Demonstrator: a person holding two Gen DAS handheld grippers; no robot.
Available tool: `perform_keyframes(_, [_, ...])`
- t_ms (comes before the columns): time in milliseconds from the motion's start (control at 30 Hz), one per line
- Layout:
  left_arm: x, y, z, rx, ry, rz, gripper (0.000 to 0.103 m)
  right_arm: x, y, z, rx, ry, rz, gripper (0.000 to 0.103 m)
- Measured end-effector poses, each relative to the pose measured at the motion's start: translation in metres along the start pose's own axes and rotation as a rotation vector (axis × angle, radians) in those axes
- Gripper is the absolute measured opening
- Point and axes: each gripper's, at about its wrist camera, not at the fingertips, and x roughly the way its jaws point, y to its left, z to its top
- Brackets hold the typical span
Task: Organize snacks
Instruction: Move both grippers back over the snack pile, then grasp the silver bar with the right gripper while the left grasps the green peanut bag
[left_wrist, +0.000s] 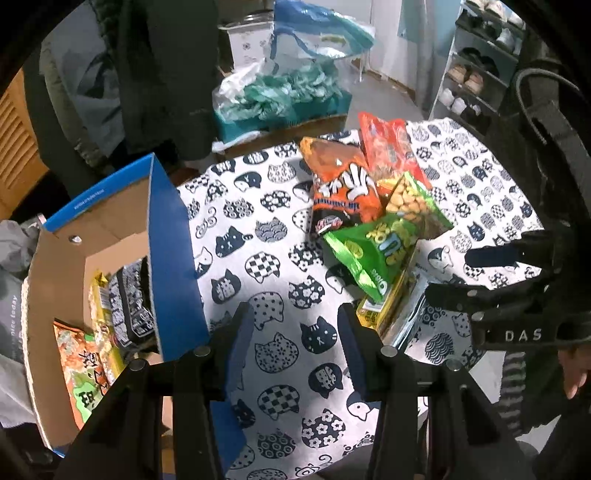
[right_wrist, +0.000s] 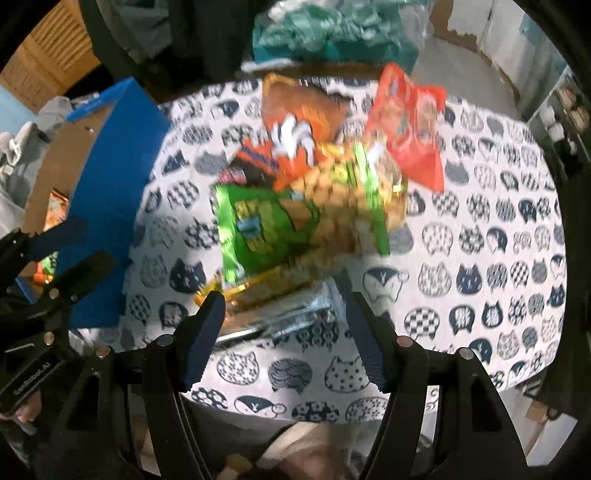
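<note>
A pile of snack bags lies on the cat-print tablecloth (left_wrist: 258, 229): an orange bag (left_wrist: 340, 184), a red bag (left_wrist: 391, 147), a green bag (left_wrist: 373, 251) and a peanut bag (left_wrist: 413, 206). A blue cardboard box (left_wrist: 166, 251) at the left holds several snack packs (left_wrist: 92, 350). My left gripper (left_wrist: 295, 321) is open and empty above the cloth between box and pile. My right gripper (right_wrist: 284, 306) is open, its fingers either side of a silvery packet (right_wrist: 280, 317) at the near edge of the pile (right_wrist: 295, 206). It also shows in the left wrist view (left_wrist: 491, 273).
The table edge (right_wrist: 332, 417) is close in front of the right gripper. Behind the table stand a teal box with plastic bags (left_wrist: 280, 99) and a shoe rack (left_wrist: 476, 74). Dark clothing (left_wrist: 166, 74) hangs at the back left.
</note>
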Motion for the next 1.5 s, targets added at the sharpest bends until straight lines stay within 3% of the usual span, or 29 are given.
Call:
perform_keyframes(400, [0.023,-0.003,-0.006,0.000,0.052,0.012,0.048,0.039,-0.006,-0.011,0.078,0.082,-0.005,0.067])
perform_keyframes(867, [0.035,0.000,-0.010,-0.017,0.088,0.005,0.048,0.079,0.005,-0.018,0.182,0.119,0.032,0.067])
perform_keyframes(1033, [0.037,0.001,-0.009,-0.017,0.090,0.006,0.048,0.082,0.015,-0.024,0.122,0.113,-0.006,0.067])
perform_keyframes(1100, [0.039,0.001,-0.009,-0.020,0.096,-0.001,0.048,0.081,0.016,-0.029,0.076,0.110,-0.041,0.064])
perform_keyframes(1167, [0.041,-0.001,-0.008,-0.017,0.101,-0.002,0.048,0.078,0.015,-0.034,0.040,0.107,-0.060,0.044])
perform_keyframes(1333, [0.043,-0.007,0.000,-0.005,0.092,-0.016,0.049,0.074,-0.012,-0.043,0.021,0.102,-0.088,0.032])
perform_keyframes(1433, [0.044,-0.018,0.009,0.026,0.067,-0.015,0.062,0.073,-0.034,-0.043,0.041,0.092,-0.096,0.028])
perform_keyframes(1500, [0.043,-0.027,0.015,0.054,0.049,-0.017,0.063,0.073,-0.048,-0.043,0.067,0.085,-0.091,0.028])
